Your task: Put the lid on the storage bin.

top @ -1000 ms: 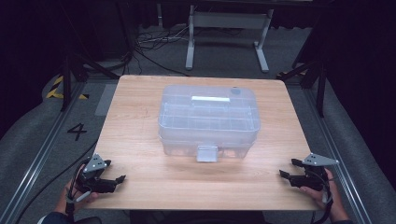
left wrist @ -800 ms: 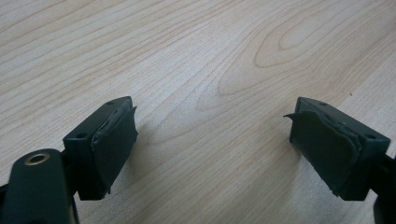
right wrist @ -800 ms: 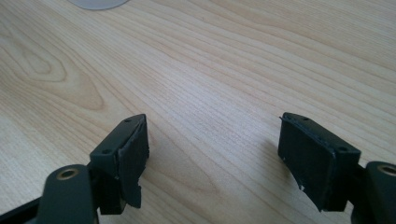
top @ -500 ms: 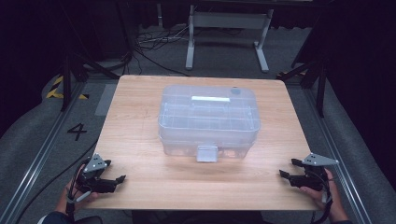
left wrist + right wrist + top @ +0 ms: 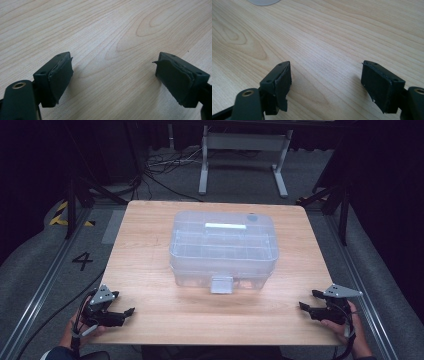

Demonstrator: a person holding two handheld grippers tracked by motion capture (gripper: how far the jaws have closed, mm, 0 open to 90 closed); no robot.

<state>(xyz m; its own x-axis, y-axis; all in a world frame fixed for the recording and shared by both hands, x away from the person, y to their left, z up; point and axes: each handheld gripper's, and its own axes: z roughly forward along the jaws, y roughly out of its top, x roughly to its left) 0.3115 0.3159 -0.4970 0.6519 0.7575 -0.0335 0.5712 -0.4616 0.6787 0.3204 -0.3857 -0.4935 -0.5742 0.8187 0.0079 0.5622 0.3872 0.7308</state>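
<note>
Both grippers idle, jaws wide, nothing held.

Left gripper point(image 5: 129, 311) and right gripper point(image 5: 303, 305): jaws spread apart over bare wood at the near corners of the table point(image 5: 150, 235). Clear plastic box point(image 5: 223, 247), lid on, latch tab facing the person, sits mid-table between them, well apart from both. Hands at the near edge.

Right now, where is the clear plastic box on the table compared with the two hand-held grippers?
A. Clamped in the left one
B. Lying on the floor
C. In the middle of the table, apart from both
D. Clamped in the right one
C: the clear plastic box sits mid-table, while the left hand-held gripper and right hand-held gripper rest open at the near corners.
</note>
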